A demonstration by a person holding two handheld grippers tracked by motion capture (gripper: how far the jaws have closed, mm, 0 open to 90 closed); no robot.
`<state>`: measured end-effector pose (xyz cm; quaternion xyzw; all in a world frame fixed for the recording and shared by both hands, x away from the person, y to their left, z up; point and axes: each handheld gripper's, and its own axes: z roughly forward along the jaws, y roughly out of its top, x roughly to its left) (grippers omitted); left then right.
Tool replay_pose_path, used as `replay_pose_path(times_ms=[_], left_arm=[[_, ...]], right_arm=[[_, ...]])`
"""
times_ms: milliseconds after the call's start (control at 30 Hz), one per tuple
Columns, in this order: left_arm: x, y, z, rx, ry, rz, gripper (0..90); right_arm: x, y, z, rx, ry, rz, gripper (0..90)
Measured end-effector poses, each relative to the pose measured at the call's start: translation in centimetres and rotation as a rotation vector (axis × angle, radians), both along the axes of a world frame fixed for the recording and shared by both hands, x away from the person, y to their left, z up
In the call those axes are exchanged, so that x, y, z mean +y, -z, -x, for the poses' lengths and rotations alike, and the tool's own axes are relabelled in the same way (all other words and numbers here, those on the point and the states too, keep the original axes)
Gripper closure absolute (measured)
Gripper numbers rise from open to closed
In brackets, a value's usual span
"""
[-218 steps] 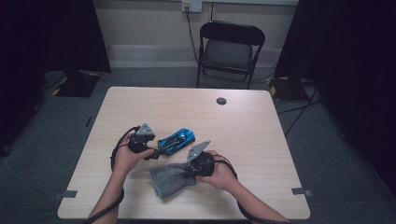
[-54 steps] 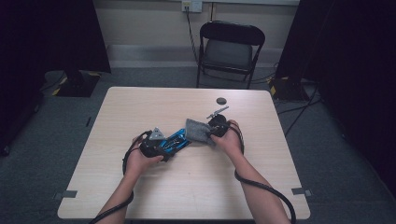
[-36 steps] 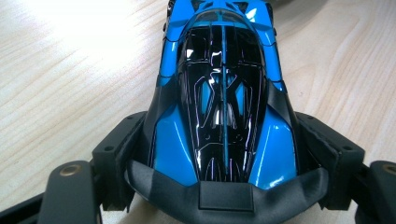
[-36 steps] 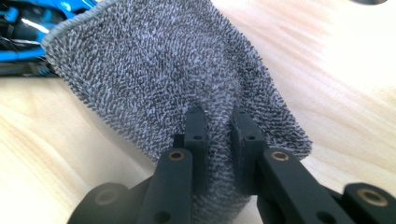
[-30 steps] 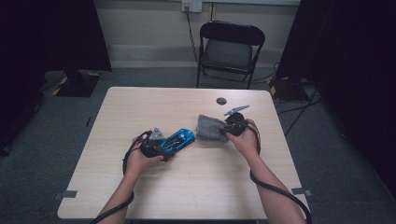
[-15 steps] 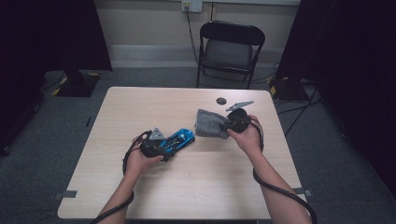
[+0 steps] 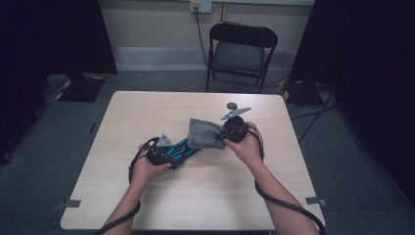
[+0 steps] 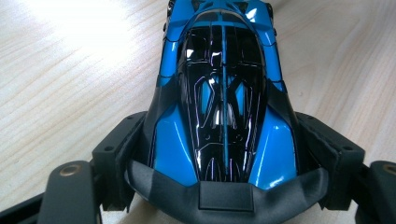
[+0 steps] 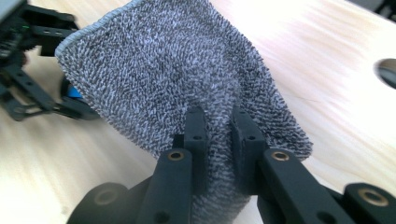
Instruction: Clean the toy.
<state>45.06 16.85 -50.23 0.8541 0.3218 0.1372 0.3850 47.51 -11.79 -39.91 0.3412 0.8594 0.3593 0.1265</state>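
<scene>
The right gripper (image 7: 224, 137), pinching the grey cloth (image 7: 206, 134), has swung back from the far right toward the left gripper (image 7: 169, 152), so the cloth now overlaps the blue toy car (image 7: 182, 148).

Grey cloth (image 9: 187, 70) pinched in right tool (image 9: 218, 135), over wooden table (image 9: 327, 56)

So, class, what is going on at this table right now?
A person at a wooden table works with a gripper in each hand. The left gripper clamps a blue toy car by its sides, holding it on the table. The right gripper pinches a grey cloth and holds it over the far end of the car, as if to wipe it. A small dark round thing lies farther back.
</scene>
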Motion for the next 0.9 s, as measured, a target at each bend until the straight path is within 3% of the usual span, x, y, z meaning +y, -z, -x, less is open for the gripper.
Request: replay_pose_path(times_ms=[267, 467, 900], left_arm=[[0.0, 0.0, 0.0, 0.0, -0.002, 0.0, 24.0], [0.0, 0.0, 0.0, 0.0, -0.002, 0.0, 24.0], [0.0, 0.0, 0.0, -0.002, -0.001, -0.002, 24.0]], right_arm=[[3.8, 1.1, 0.9, 0.021, -0.076, 0.014, 78.5], [5.5, 1.5, 0.9, 0.038, -0.091, 0.001, 78.4], [8.8, 3.2, 1.1, 0.054, -0.134, 0.065, 78.2]])
